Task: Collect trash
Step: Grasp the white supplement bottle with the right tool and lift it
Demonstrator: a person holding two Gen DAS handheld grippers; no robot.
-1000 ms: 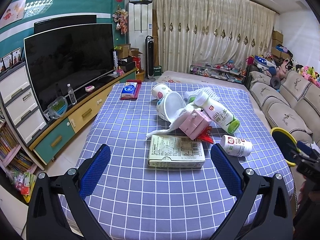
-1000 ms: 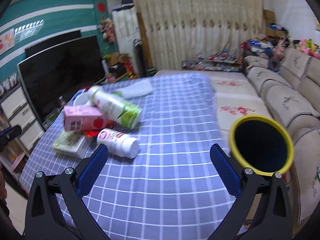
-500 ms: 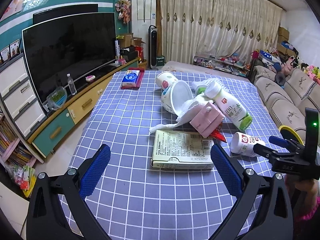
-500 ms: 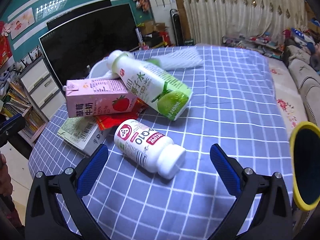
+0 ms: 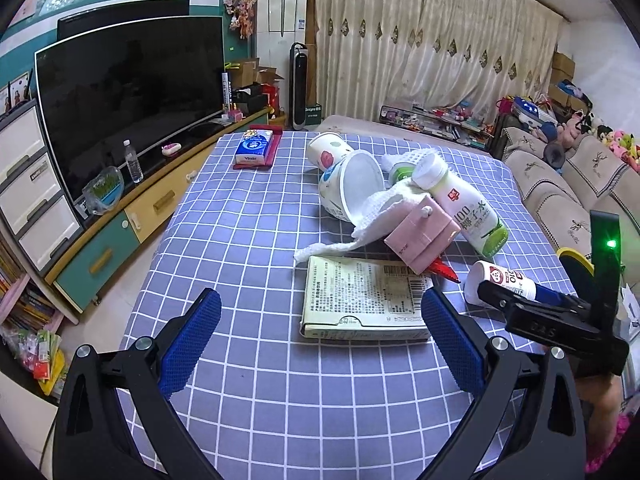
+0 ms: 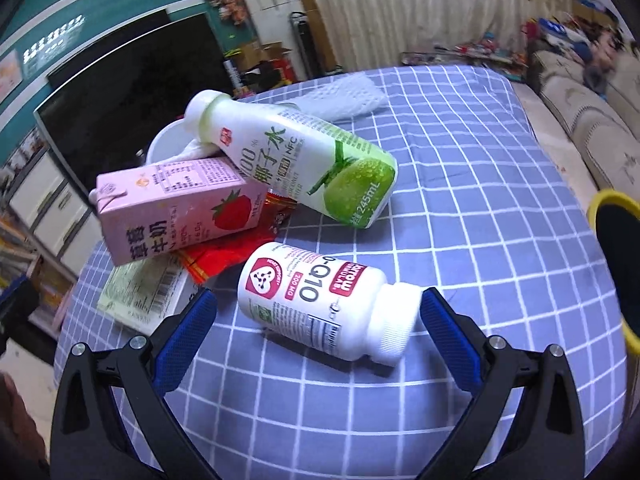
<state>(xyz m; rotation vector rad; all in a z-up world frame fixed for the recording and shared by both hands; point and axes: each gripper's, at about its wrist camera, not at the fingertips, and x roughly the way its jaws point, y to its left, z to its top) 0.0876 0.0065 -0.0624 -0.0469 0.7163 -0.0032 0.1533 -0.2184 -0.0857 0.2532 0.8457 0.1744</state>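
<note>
A white CoQ10 pill bottle point(image 6: 320, 304) lies on its side on the blue checked tablecloth point(image 6: 460, 184). My right gripper point(image 6: 318, 332) is open and straddles it, a finger on each side, not touching. The bottle also shows in the left wrist view point(image 5: 500, 284). Behind it lie a pink strawberry milk carton point(image 6: 176, 208), a green-and-white coconut water bottle point(image 6: 304, 156), a red wrapper point(image 6: 224, 252) and a flat pale green box point(image 5: 360, 300). My left gripper point(image 5: 320, 344) is open and empty, just short of the flat box.
A white cup point(image 5: 352, 192), a paper cup point(image 5: 326, 148) and white foam netting point(image 5: 384, 208) lie further back. A tissue pack point(image 5: 254, 148) sits at the far left. A yellow-rimmed black bin point(image 6: 620, 264) stands at the table's right. TV cabinet left, sofa right.
My right gripper has swung left and down from the bin toward the trash pile and now straddles the pill bottle. My left gripper has edged closer to the flat box.
</note>
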